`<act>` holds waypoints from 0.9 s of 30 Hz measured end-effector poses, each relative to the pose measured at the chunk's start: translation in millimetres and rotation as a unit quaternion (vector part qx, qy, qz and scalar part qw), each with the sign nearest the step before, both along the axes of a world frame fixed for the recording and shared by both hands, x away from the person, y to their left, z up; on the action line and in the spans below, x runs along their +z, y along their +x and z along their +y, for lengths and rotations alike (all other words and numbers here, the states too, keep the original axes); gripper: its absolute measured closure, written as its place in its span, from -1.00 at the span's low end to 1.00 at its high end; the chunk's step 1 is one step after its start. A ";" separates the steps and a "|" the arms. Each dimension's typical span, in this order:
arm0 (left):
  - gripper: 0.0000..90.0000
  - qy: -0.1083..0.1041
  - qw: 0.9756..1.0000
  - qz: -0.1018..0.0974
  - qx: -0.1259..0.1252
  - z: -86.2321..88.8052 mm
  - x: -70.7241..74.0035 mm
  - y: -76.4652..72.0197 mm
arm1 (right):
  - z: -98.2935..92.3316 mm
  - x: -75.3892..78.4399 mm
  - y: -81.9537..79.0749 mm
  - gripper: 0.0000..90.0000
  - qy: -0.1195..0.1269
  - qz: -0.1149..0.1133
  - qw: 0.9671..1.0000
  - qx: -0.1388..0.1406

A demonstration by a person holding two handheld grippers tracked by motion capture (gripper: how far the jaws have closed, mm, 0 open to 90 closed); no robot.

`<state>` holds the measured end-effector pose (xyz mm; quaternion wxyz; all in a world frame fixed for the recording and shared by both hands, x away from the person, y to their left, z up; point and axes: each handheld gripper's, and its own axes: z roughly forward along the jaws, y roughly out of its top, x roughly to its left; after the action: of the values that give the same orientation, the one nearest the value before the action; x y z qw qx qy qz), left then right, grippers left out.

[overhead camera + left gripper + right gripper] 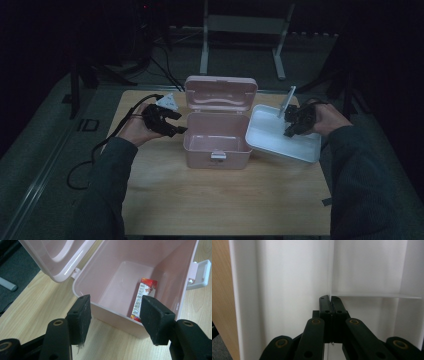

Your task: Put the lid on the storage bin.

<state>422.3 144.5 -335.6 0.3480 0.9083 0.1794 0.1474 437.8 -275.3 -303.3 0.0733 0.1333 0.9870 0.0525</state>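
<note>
Tray (270, 137) is resting tilted on the worktop (225, 200), just right of the open pink box (216, 145). You are clamping your right gripper (290, 131) together on its thin white divider (330, 267), probably to lift it by that wall. Your left gripper (179, 131) is waiting with jaws apart at the box's left wall, perhaps to steady it. A red packet (145, 297) is lying inside the box.

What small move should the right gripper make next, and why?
Probably carry the white tray toward the open pink box. The right gripper is shut on the tray's thin divider, and the box holds just a red packet, with room above.
</note>
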 end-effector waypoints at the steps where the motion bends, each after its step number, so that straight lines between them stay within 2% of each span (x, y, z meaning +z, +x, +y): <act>1: -0.07 0.001 1.000 0.000 0.000 0.3 0.3 0.0 | 3.8 -0.2 1.0 0.99 0.000 0.000 1.000 0.004; 14: -0.06 -0.002 1.000 -0.001 0.000 2.0 1.5 0.3 | 37.9 5.5 5.1 0.99 -0.018 0.002 0.999 0.042; 27: -0.05 -0.002 1.000 -0.001 0.000 4.2 3.1 1.3 | 67.1 9.2 9.0 0.99 -0.016 0.006 0.998 0.068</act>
<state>423.6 148.6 -332.4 0.3505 0.9073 0.1792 0.1478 446.8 -208.2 -294.1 0.0657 0.0651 0.9949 0.0406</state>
